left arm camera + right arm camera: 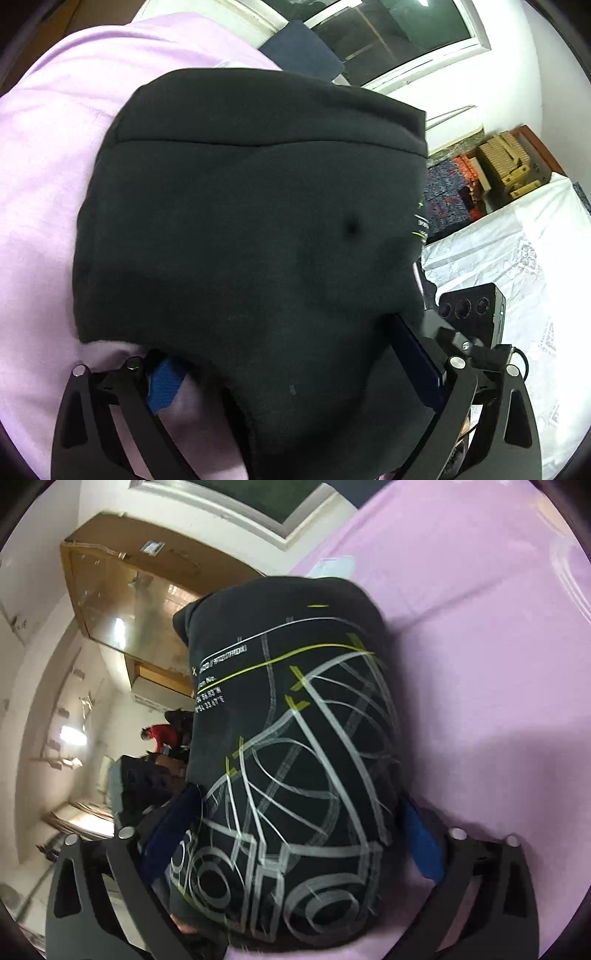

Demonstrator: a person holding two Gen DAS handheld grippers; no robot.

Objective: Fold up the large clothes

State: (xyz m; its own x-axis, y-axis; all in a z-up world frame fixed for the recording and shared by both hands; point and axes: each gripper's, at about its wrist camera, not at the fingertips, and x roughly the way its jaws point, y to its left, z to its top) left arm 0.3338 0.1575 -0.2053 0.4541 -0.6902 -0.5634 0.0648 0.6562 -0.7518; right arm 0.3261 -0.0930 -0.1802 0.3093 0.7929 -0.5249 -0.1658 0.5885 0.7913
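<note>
Both tongs, left point(295, 373) and right point(295, 849), pinching folded black garment point(240, 221) between them.

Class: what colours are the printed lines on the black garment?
White-grey and yellow-green lines on the garment, clearest in the right wrist view.

The bunched black garment point(251, 236) fills both claws' forward path; bare pink sheet point(498, 664) lies open beside it.

**Garment between both hand-held grippers, over the sheet**

The folded garment point(251, 229) sits between the left hand-held gripper point(295, 373) fingers, above the bed sheet point(48, 192). The right hand-held gripper point(295, 845) flanks its printed side point(295, 738); cardboard boxes point(506, 162) lie to the right.
</note>
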